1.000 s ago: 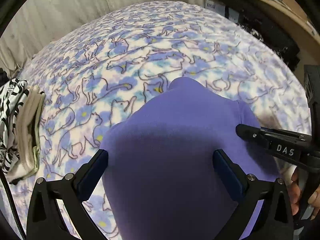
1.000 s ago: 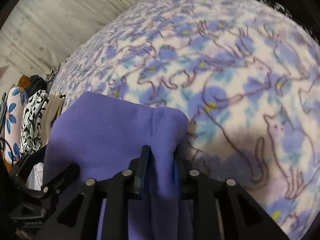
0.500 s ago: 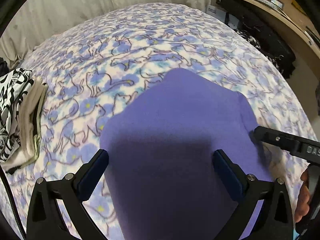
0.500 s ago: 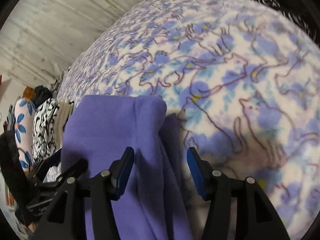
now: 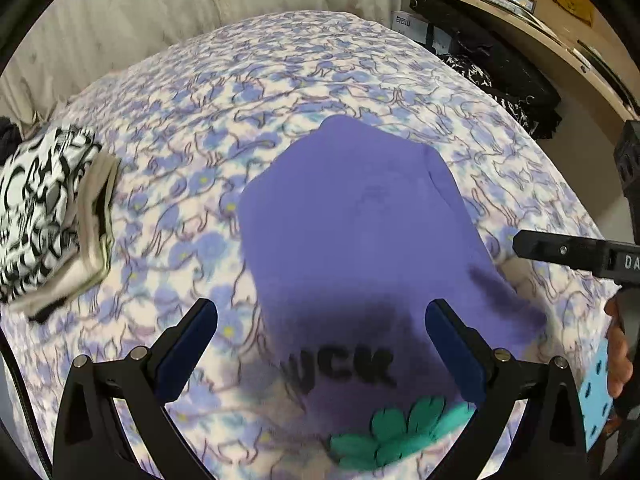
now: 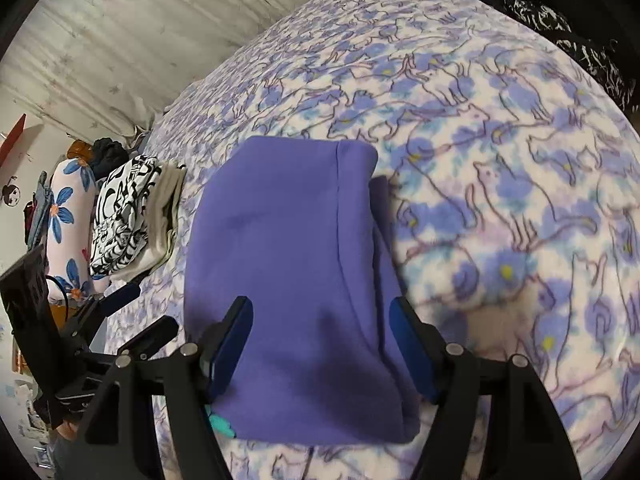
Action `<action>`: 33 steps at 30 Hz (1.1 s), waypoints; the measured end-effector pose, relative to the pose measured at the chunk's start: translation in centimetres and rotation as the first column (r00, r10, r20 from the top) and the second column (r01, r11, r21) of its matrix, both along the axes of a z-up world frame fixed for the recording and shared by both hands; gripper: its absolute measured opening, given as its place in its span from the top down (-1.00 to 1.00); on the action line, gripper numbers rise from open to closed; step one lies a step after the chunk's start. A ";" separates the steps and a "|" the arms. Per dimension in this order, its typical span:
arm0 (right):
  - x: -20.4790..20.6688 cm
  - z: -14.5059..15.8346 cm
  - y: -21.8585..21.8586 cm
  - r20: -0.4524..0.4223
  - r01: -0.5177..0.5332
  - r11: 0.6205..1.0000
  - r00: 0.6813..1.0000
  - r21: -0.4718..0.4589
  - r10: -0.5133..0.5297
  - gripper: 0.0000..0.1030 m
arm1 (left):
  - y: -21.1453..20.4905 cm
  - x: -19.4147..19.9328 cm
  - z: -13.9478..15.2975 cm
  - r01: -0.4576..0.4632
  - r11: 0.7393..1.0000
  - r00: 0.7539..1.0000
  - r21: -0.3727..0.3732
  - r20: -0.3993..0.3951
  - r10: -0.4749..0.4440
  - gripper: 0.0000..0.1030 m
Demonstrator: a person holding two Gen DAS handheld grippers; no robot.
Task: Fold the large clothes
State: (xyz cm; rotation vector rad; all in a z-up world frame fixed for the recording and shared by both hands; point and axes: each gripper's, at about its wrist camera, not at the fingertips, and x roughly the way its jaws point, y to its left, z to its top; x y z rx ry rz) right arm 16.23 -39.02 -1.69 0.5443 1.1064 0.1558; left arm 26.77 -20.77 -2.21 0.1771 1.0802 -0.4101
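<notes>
Purple garment (image 6: pixel 304 280) lies folded on cat-print blanket (image 6: pixel 500 160), near folded stack (image 6: pixel 128 216); right gripper (image 6: pixel 320 352) jaws just opened, both grippers (image 5: pixel 320 344) wide, empty; risk: finger snagging fabric, undoing fold

Black lettering (image 5: pixel 344 366) on purple garment (image 5: pixel 352 216) blurring, shadowed, first letters unreadable. Green clover print (image 5: pixel 396 432) partly hiding behind left hand-held gripper (image 5: pixel 320 344). Person's hand (image 5: pixel 619 350) getting cut off at right edge.

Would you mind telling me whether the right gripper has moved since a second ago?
Yes. The right gripper has pulled up and back from the purple garment lying on the bedspread; its jaws have just been opening and no longer pinch the fabric.
</notes>
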 end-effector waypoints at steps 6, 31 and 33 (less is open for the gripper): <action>-0.3 -0.3 0.1 -0.006 -0.032 0.999 0.999 0.002 0.032 -0.38 | 2.9 -0.3 -1.4 -0.043 0.995 0.992 -0.086 -0.121 0.033 -0.99; 5.3 -8.7 -1.1 -0.041 -0.224 0.968 0.972 0.113 0.230 -0.82 | 3.7 3.5 -9.6 -0.122 0.914 0.955 -0.387 -0.297 0.002 -0.99; 5.3 -9.5 -0.5 -0.044 -0.270 0.952 0.959 0.142 0.279 -0.82 | 3.6 3.6 -10.2 -0.128 0.899 0.950 -0.418 -0.313 -0.010 -0.99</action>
